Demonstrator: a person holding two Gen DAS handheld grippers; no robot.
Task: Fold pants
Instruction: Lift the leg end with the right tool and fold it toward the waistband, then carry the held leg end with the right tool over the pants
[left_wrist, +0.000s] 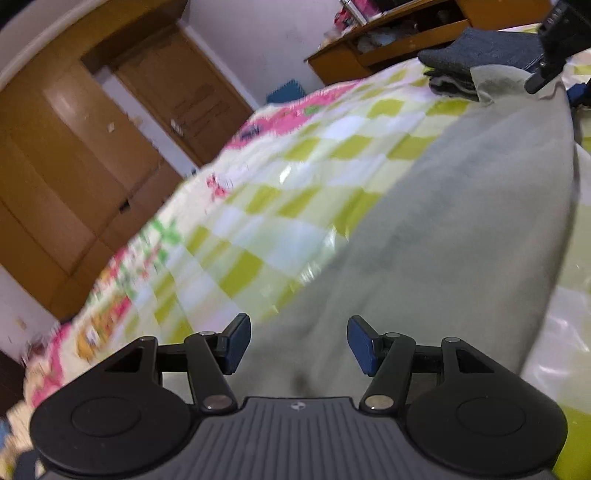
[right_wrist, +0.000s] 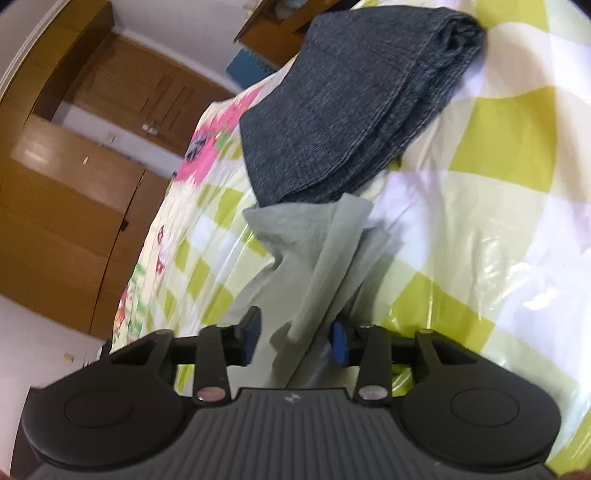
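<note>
Light grey pants (left_wrist: 461, 221) lie stretched along a checked bed cover (left_wrist: 295, 166). My left gripper (left_wrist: 299, 343) hovers just above their near end, open, with nothing between its blue pads. In the right wrist view the pants' far end (right_wrist: 325, 258) is bunched into upright folds that run between the pads of my right gripper (right_wrist: 295, 338). The right pad touches the cloth, while the left pad stands clear of it with a gap. The left wrist view also shows the right gripper (left_wrist: 546, 66) at the top right, beside the raised cloth corner.
A folded dark blue-grey garment (right_wrist: 351, 103) lies on the bed just beyond the pants' end, also visible as a dark stack (left_wrist: 480, 51). Wooden wardrobe doors (left_wrist: 74, 147) stand past the bed's left edge. A wooden desk (left_wrist: 388, 37) is behind the bed.
</note>
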